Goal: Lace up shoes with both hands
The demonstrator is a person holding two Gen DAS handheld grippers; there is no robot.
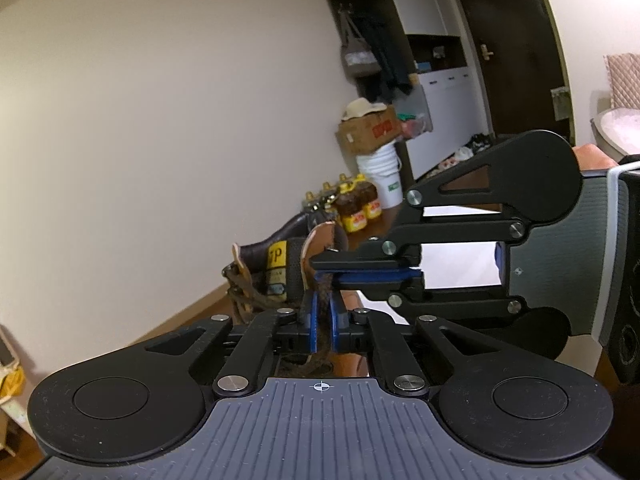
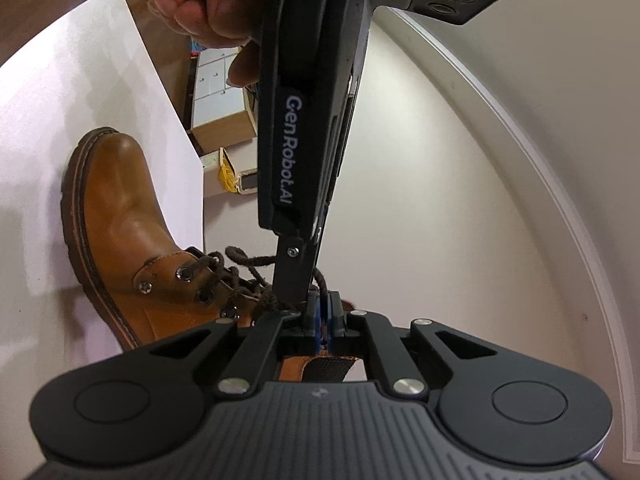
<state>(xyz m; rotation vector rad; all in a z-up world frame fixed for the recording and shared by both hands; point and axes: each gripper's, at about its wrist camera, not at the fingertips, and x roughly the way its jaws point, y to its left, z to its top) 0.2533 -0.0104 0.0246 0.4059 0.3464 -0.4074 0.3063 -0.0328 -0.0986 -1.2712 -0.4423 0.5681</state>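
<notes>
Brown lace [image 1: 322,320] pinched by left tongs [image 1: 323,322]; right tongs [image 2: 323,316] crosswise, pinching same lace beside boot [image 2: 120,220].

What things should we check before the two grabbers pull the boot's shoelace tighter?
1. Left gripper has the brown lace between its blue pads: ok.
2. Right gripper is shut on the lace too: ok, it looks pinched where the two grippers meet.
3. Lace is threaded through the boot's eyelets: ok for the ones in view.
4. One lower metal fitting carries lace: not ok, it looks bare.
5. Boot rests on the white table: ok.
6. How much loose lace is left to pull: cannot tell.
</notes>
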